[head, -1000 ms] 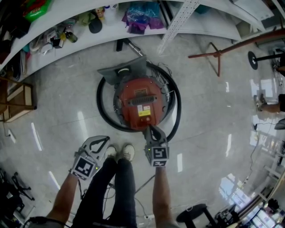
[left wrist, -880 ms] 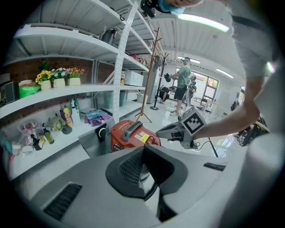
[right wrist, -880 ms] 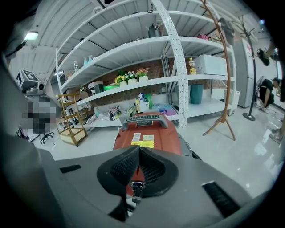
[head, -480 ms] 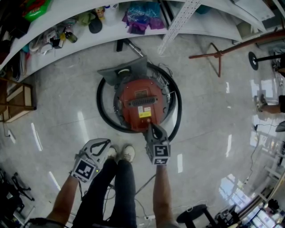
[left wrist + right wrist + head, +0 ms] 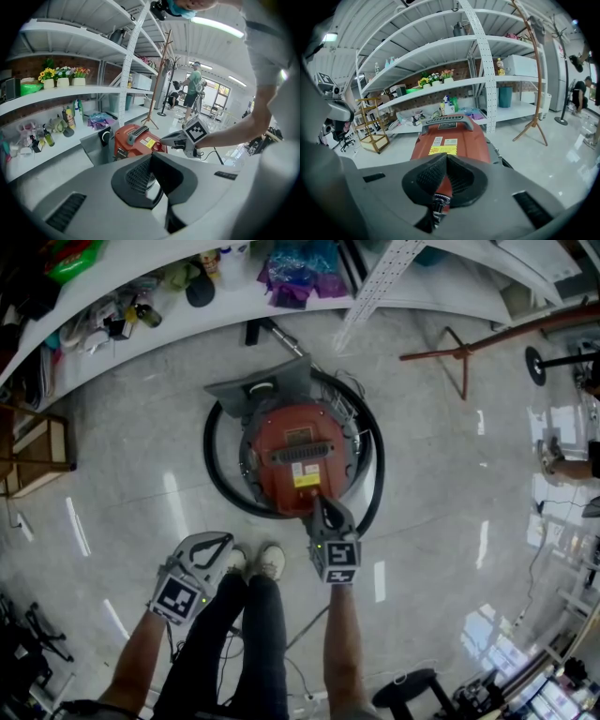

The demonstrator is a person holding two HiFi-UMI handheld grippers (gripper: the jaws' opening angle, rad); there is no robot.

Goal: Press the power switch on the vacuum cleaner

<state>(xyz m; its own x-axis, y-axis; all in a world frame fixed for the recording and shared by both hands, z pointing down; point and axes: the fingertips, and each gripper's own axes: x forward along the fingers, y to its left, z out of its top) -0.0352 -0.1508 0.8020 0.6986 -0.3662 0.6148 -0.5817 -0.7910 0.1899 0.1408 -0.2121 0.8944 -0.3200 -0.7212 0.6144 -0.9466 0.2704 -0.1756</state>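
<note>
The red vacuum cleaner (image 5: 298,457) stands on the floor ahead of me, ringed by its black hose (image 5: 214,457), with a grey floor head (image 5: 262,390) at its far side. My right gripper (image 5: 321,510) is shut, its tips at the vacuum's near edge, low on the red body. In the right gripper view the shut jaws (image 5: 446,158) lie against the red casing (image 5: 459,140), below the grey handle (image 5: 447,123). The switch itself I cannot make out. My left gripper (image 5: 208,547) is shut and holds nothing, hanging beside my shoes; its view shows the vacuum (image 5: 136,139) and the right gripper (image 5: 180,139).
White shelving (image 5: 141,277) with bottles and bags runs along the far side. A wooden coat stand (image 5: 459,357) lies to the right and a wooden rack (image 5: 37,451) to the left. A black stool (image 5: 412,695) stands behind me. Another person (image 5: 192,89) stands farther off.
My right gripper has edged a little forward onto the vacuum's near edge. The left gripper and the vacuum have stayed where they were.
</note>
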